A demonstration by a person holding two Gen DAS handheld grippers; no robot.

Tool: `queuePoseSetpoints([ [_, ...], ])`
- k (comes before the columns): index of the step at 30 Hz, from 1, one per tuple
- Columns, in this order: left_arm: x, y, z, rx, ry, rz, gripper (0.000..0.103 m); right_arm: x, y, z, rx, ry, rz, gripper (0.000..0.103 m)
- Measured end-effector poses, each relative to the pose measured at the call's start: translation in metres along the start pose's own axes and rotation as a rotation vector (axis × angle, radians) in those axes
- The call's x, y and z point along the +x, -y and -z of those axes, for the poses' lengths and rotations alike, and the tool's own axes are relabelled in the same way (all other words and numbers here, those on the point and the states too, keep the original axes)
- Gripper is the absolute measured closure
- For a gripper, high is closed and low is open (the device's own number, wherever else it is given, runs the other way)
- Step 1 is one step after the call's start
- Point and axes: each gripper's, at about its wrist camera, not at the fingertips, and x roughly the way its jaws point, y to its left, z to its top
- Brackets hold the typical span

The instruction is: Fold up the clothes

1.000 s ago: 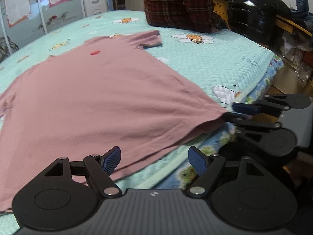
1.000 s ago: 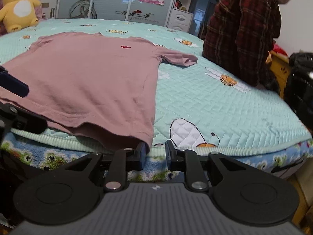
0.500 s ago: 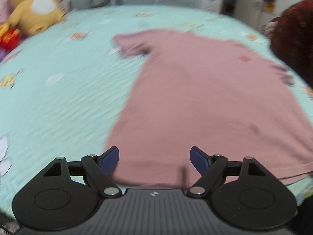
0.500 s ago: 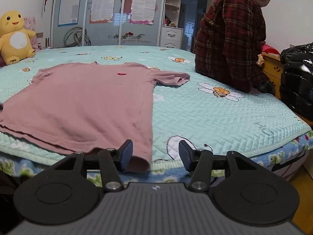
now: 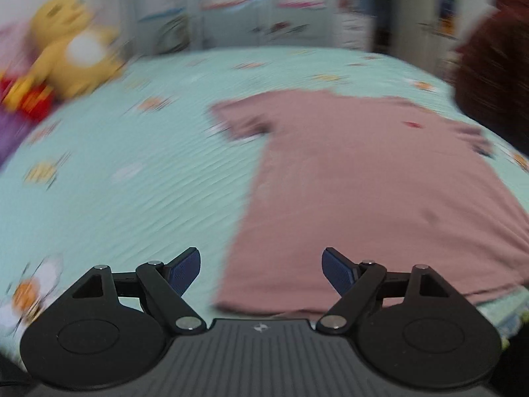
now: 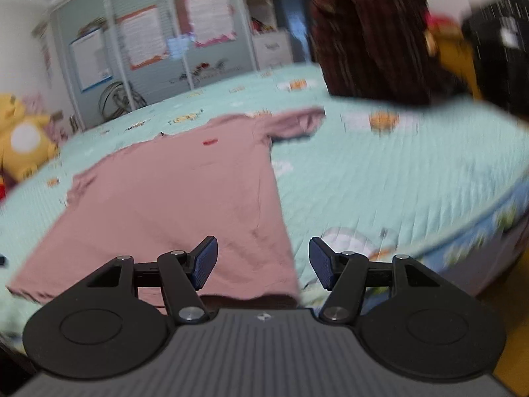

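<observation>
A dusty-pink T-shirt [image 5: 370, 178] lies spread flat on the mint quilted bed, front up, with a small red mark on the chest. In the left wrist view my left gripper [image 5: 261, 273] hovers open over the shirt's near left hem corner, nothing between its blue pads [image 5: 185, 271]. In the right wrist view the same T-shirt [image 6: 178, 198] runs away from me, and my right gripper [image 6: 263, 266] hangs over its near right hem corner. Its jaws are opening and the pads do not press on the cloth.
A person in a dark red plaid jacket [image 6: 373, 33] sits at the bed's far right edge. A yellow plush toy [image 5: 72, 53] rests at the far left. The mint bedspread [image 5: 125, 178] extends bare left of the shirt. A wardrobe with posters [image 6: 148, 39] stands behind.
My right gripper has let go of the shirt's hem corner, opened and risen a little. My left gripper swung left from the shirt's right side to its left hem corner, staying open.
</observation>
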Motion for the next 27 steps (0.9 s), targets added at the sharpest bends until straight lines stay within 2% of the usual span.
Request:
queuePoseSetpoints([
  [3,0.009,0.045,0.005,0.070,-0.009,0.108,0.018,0.004,0.013,0.005,0.165,-0.037,-0.109,0.041],
  [6,0.006,0.085,0.027,0.180,-0.031,0.180,0.018,0.004,0.026,0.015,0.266,-0.053,-0.100,0.041],
  [9,0.003,0.106,0.041,0.258,-0.043,0.226,0.018,0.000,0.035,0.029,0.309,-0.068,-0.127,0.041],
  [16,0.008,0.122,0.039,0.292,-0.041,0.234,0.018,0.009,0.040,0.032,0.328,-0.068,-0.189,0.041],
  [27,0.010,0.145,0.041,0.311,-0.067,0.251,0.018,0.015,0.057,0.037,0.426,-0.105,-0.209,0.041],
])
